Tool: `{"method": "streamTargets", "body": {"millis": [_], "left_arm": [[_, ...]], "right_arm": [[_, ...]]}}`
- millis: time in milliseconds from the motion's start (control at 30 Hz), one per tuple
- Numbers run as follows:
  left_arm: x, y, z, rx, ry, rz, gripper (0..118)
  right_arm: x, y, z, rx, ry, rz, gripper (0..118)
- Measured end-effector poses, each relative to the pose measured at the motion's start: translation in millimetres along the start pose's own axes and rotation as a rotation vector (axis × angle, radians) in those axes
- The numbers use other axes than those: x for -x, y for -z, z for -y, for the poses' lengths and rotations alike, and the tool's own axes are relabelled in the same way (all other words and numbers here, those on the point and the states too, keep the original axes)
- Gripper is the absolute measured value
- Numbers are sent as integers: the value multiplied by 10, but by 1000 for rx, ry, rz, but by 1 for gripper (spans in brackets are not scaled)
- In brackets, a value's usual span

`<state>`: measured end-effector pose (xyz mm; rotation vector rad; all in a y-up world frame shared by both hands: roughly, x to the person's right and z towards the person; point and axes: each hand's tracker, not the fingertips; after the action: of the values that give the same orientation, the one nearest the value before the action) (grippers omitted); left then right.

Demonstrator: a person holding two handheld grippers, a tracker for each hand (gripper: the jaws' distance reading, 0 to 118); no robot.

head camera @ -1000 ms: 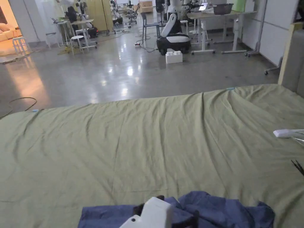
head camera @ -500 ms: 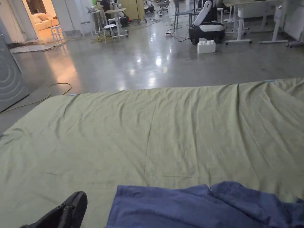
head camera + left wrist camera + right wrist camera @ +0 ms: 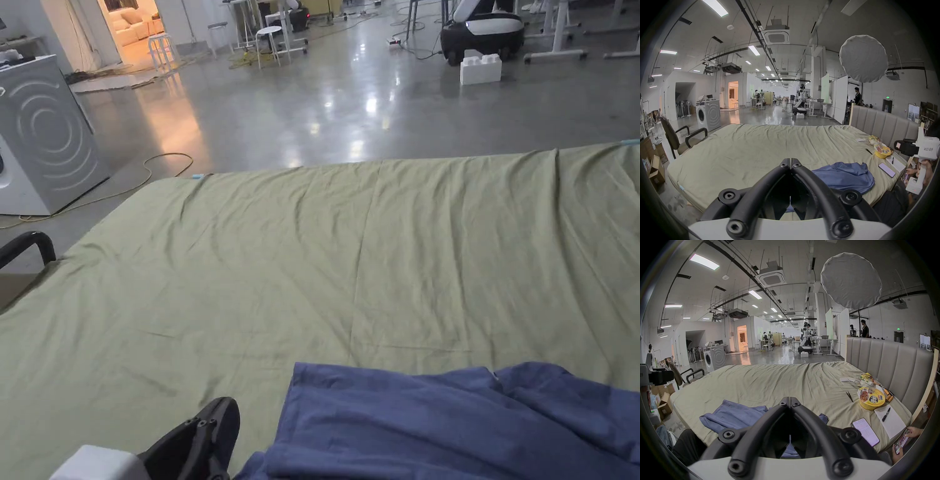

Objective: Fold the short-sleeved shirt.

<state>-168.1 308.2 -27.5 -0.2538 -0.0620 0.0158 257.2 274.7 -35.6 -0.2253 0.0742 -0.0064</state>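
At the nearest edge of the head view, the left gripper [image 3: 206, 437] was seen at the bottom left, just beside the blue short-sleeved shirt [image 3: 450, 425], which lay crumpled on the near edge of the green sheet [image 3: 312, 262]. From that angle it could not be told how the jaws stood. In the left gripper view, the jaw tips of that gripper [image 3: 790, 163] were pressed together with nothing between them, held above the sheet with the shirt [image 3: 849, 176] off to the right. In the right gripper view, the right gripper [image 3: 789, 401] was likewise closed on nothing, its tips seen in front of the shirt [image 3: 737, 413]; whether cloth was touched could not be told.

Things not seen from the head were shown by the gripper views: a phone [image 3: 865, 431], a notepad with a pen [image 3: 890, 421], a yellow noodle bowl [image 3: 871, 398] and tweezers [image 3: 849, 395] on the sheet's right side, before a padded headboard [image 3: 886, 360]. Another person's hand [image 3: 914, 431] with a phone was seen at the corner. A dark armchair [image 3: 677, 141] stood by the bed's left side.

Farther off, a washing machine [image 3: 44, 137] and a white block [image 3: 480, 69] stood on the shiny floor.

Compared with half a second before, more of the left gripper's white body was seen in the head view, and the washing machine and the chair arm had come into that view as the camera turned leftward.
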Motion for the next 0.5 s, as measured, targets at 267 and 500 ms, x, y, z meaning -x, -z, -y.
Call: {"method": "streamTargets", "body": {"millis": [267,500], "left_arm": [[328,905,133,125,-141,18,21],[578,2790,578,410,-146,119,63]], "right_arm": [[-28,150,121,60,18,-7,0],[-162,258,388,177,6,12,0]]}}
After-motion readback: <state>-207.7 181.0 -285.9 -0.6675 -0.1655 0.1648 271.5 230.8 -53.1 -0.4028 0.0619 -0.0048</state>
